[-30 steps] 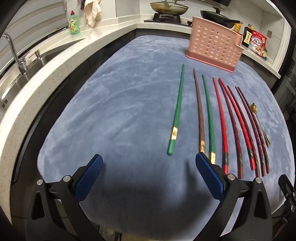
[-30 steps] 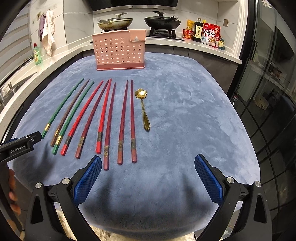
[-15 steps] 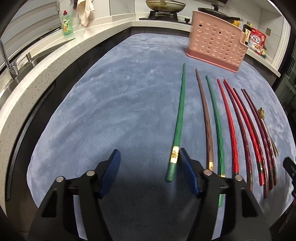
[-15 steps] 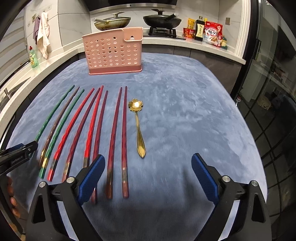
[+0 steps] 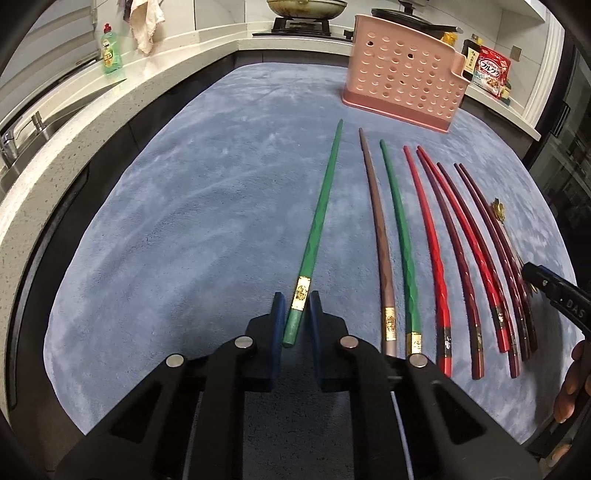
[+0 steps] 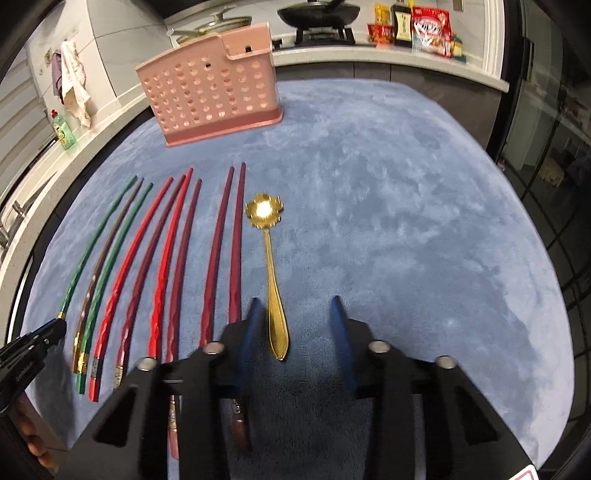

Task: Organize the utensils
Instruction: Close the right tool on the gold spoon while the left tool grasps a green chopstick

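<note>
Several chopsticks lie side by side on a blue mat [image 5: 184, 221]. My left gripper [image 5: 295, 314] is closed around the near end of the leftmost green chopstick [image 5: 317, 221], which lies on the mat. A brown chopstick [image 5: 376, 229] and a second green chopstick [image 5: 400, 229] lie to its right, then red and dark red ones [image 5: 432, 240]. My right gripper [image 6: 295, 325] is open, its jaws on either side of the handle of a gold flower-shaped spoon [image 6: 271, 266]. A pink perforated utensil holder [image 5: 402, 88] [image 6: 210, 99] stands at the far side.
A counter with a sink [image 5: 22, 125] and a green soap bottle [image 5: 110, 53] runs along the left. A stove with pans [image 6: 314, 18] and food packets [image 6: 428, 26] are at the back. The mat's right part [image 6: 424, 221] is bare.
My left gripper moved forward and closed around the green chopstick's end. My right gripper moved forward and left, narrowed, and now straddles the spoon handle.
</note>
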